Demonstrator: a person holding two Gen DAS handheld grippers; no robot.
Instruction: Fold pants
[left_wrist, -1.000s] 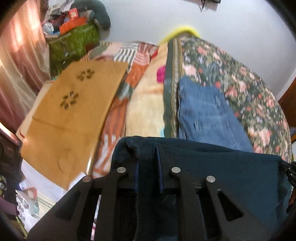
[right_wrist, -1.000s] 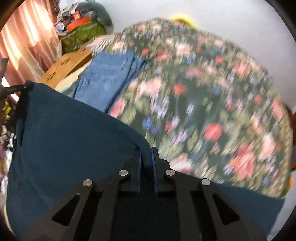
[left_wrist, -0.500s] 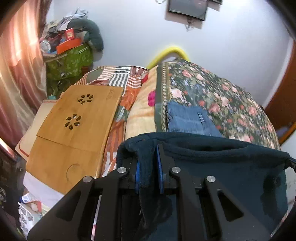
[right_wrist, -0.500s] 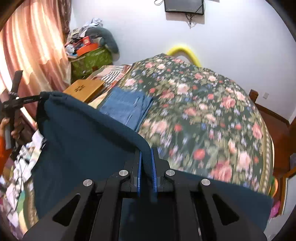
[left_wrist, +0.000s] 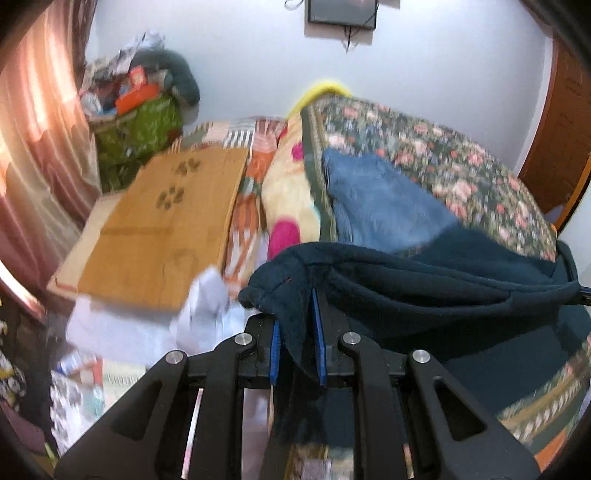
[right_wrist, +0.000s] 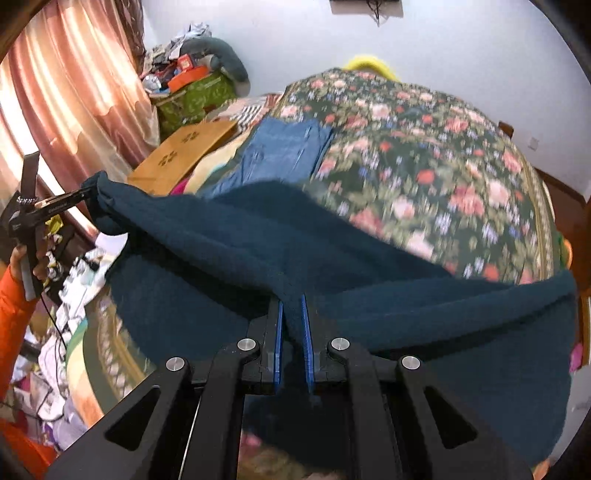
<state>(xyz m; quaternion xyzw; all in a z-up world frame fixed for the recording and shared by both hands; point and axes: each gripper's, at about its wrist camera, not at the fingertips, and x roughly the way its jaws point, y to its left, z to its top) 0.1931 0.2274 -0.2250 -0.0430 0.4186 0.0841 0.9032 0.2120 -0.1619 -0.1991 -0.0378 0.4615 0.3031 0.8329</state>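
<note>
Folded jeans (right_wrist: 286, 155) lie on the bed (right_wrist: 443, 155), a wooden board (right_wrist: 184, 155) to their left.

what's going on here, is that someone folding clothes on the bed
Yes. A person holds a gripper in each hand, and both the left gripper and the right gripper are clamped on a pair of dark teal pants, stretched between them above the floral bedspread. A folded pair of blue jeans lies on the bed already.

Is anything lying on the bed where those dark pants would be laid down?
Yes, partly. Both grippers already clamp the pants above the bedspread. Folded jeans lie on its far left part; the rest looks bare.
</note>
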